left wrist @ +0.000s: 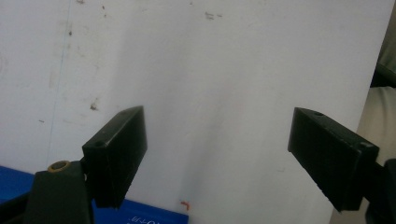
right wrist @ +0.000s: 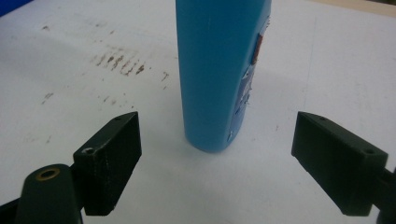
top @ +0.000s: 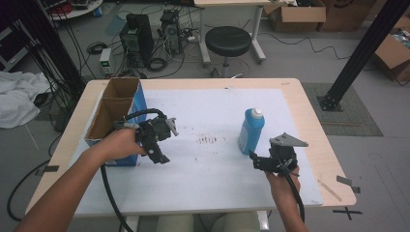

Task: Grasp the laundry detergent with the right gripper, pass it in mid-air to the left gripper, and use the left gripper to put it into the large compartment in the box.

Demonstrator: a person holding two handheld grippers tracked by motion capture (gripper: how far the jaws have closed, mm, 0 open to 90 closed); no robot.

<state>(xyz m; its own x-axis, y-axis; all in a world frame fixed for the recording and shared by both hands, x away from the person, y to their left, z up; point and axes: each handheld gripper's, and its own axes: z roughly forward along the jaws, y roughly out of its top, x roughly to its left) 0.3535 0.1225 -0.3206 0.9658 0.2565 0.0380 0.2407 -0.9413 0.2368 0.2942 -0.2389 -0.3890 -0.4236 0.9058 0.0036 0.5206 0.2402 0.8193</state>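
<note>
A blue bottle [top: 251, 131] with a white cap stands upright on the white mat [top: 212, 169], right of the middle. My right gripper [top: 255, 160] sits low on the mat just in front of the bottle and points at its base. In the right gripper view the bottle [right wrist: 219, 70] rises a little ahead of the right gripper [right wrist: 217, 135], whose jaws stand open and hold nothing. My left gripper [top: 166, 141] hovers beside the open cardboard box [top: 116, 113]. In its own view the left gripper [left wrist: 217, 135] is open over bare mat.
The cardboard box with blue sides takes up the table's left edge; its blue corner [left wrist: 140, 213] lies under the left jaw. Brown smudges [top: 209, 140] mark the mat's middle. Behind the table are a black stool [top: 227, 41] and computer towers [top: 138, 36]. A black post [top: 360, 53] stands at the right.
</note>
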